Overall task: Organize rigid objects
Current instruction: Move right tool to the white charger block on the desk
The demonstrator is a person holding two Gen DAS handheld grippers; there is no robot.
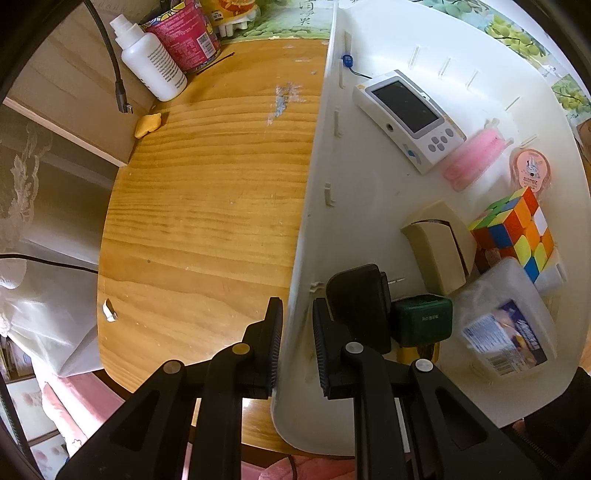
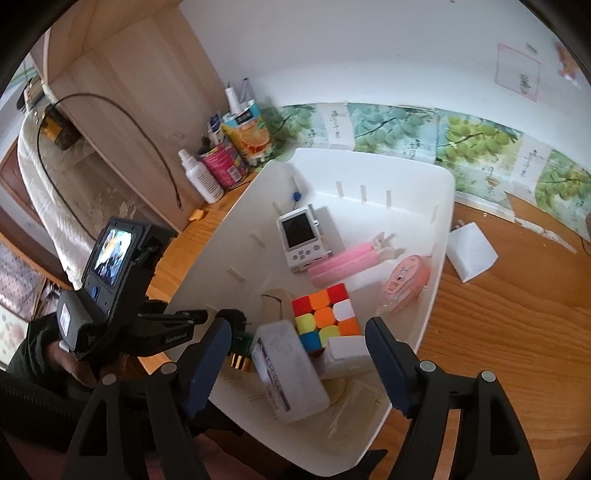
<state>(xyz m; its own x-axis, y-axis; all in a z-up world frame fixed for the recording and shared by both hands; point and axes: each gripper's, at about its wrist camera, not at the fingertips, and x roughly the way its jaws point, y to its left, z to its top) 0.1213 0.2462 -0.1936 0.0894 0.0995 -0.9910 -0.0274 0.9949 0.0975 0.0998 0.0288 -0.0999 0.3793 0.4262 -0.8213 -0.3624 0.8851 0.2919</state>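
A white plastic bin (image 1: 369,184) (image 2: 439,229) sits on the wooden table. It holds a white handheld device (image 1: 406,118) (image 2: 301,236), a pink case (image 1: 476,158) (image 2: 351,262), a pink tape dispenser (image 1: 530,168) (image 2: 404,284), a colour cube (image 1: 517,229) (image 2: 327,314), a beige box (image 1: 439,247), a clear plastic box (image 1: 509,325) (image 2: 288,373), a black charger (image 1: 358,299) and a green block (image 1: 421,317). My left gripper (image 1: 295,332) straddles the bin's left wall, its fingers close to it. My right gripper (image 2: 295,354) is open and empty above the bin's near corner.
A white bottle (image 1: 151,59) (image 2: 199,177), a pink can (image 1: 184,33) (image 2: 225,166) and a juice carton (image 2: 251,133) stand at the table's back left. A yellow eraser (image 1: 147,125) and a hanging cable (image 1: 118,85) are near them. A white charger (image 2: 469,251) lies right of the bin.
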